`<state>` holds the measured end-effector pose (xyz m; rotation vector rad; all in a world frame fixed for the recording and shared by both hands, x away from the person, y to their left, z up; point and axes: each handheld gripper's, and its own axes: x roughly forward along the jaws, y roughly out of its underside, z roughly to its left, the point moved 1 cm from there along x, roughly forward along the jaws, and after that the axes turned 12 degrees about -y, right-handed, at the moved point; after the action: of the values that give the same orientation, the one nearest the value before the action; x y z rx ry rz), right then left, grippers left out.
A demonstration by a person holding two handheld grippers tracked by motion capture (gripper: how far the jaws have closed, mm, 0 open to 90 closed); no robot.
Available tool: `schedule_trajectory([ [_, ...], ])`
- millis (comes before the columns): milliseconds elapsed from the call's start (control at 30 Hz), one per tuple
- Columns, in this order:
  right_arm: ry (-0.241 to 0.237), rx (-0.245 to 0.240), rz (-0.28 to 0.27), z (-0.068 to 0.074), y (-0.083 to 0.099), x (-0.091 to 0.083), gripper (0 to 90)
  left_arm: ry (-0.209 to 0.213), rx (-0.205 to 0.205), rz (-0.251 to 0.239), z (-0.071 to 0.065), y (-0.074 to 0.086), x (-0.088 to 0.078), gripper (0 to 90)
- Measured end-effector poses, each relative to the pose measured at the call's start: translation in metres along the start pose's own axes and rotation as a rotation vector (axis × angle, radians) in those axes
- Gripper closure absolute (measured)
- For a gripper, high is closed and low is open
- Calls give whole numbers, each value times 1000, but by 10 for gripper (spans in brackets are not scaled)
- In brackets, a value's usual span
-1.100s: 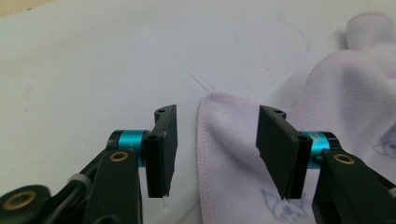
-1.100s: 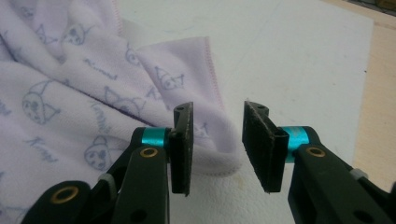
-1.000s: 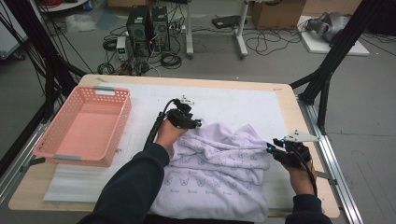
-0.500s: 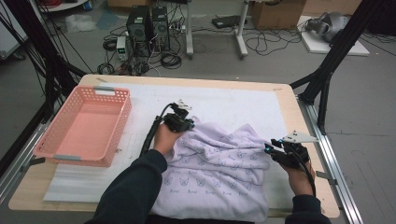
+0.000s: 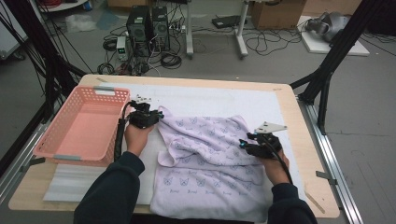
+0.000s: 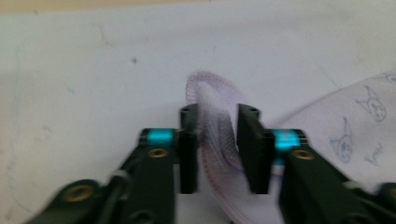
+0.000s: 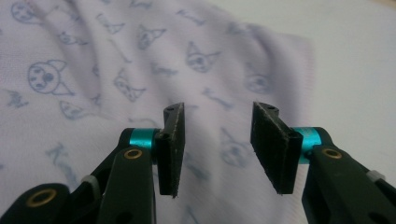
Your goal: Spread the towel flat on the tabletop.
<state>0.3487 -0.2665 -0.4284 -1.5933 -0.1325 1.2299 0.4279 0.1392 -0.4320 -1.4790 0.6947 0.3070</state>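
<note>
Straddling a ribbed hem fold, the left gripper (image 6: 217, 149) has its jaws part-open w/ cloth between them; pads (image 6: 189, 154) look close to the fold but I can't tell if they press, so read it as loose, not clamped. Jaws have just been opening again after a brief pinch. Right gripper (image 7: 219, 149) stands open above printed fabric, nothing between the pads, jaws just widened too.

Outward: the garment (image 5: 205, 158), pale lilac w/ cat-face print, lies rumpled mid-table on the white mat (image 5: 243, 100), near edge hanging toward the person. In the high view the left gripper (image 5: 144, 116) sits at the garment's far-left corner, just beside the pink basket (image 5: 81, 128); the right gripper (image 5: 259, 144) rests at the right side, over the bunched fold.

Key relation: the cloth's long axis runs roughly left-right btwn the two grippers, so each hand has its own end. Left is already on the hem, cloth lying to its right and toward the person. Right has fabric directly under and ahead of its pads.

Judgement: looks like spreading or folding in progress. Next probably needs the left to re-pinch the hem and the right to close on an edge. Risk: grabbing two layers at the bunched part.
</note>
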Motion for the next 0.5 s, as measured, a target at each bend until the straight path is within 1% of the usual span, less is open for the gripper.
schedule_trajectory([
  [33, -3, -5, 19, 0, -1, 7, 532, 19, -1, 7, -1, 3, 0, 541],
  [67, -4, -7, 38, 0, -1, 13, 526, 50, 0, 14, -3, 6, -1, 508],
  [100, -1, 1, 54, 0, -1, 17, 520, 74, 14, 13, -6, 8, -3, 486],
  [133, 1, -1, 65, -2, 0, 20, 514, 89, 25, 3, -10, 10, -5, 461],
  [200, 25, 5, 95, -6, 2, 23, 494, 128, 47, -20, -16, 14, -12, 454],
  [233, 30, 15, 110, -8, 4, 24, 477, 156, 53, -32, -20, 16, -15, 449],
  [267, 22, 37, 100, -10, 5, 24, 475, 194, 73, -27, -23, 17, -17, 444],
  [300, 11, 50, 95, -12, 6, 24, 490, 224, 91, -15, -29, 18, -18, 440],
  [333, -3, 61, 92, -12, 6, 24, 547, 257, 118, -2, -35, 19, -19, 429],
  [367, -13, 69, 90, -11, 6, 24, 578, 307, 141, 5, -42, 20, -19, 427],
  [400, -13, 66, 92, -10, 6, 23, 677, 352, 163, 17, -49, 22, -19, 427],
  [433, -37, 70, 95, -9, 6, 21, 809, 378, 194, 29, -57, 24, -19, 426],
  [467, -57, 74, 98, -8, 6, 21, 834, 391, 225, 38, -63, 26, -19, 424],
  [500, -60, 74, 94, -7, 7, 20, 857, 396, 245, 52, -69, 29, -18, 424],
])
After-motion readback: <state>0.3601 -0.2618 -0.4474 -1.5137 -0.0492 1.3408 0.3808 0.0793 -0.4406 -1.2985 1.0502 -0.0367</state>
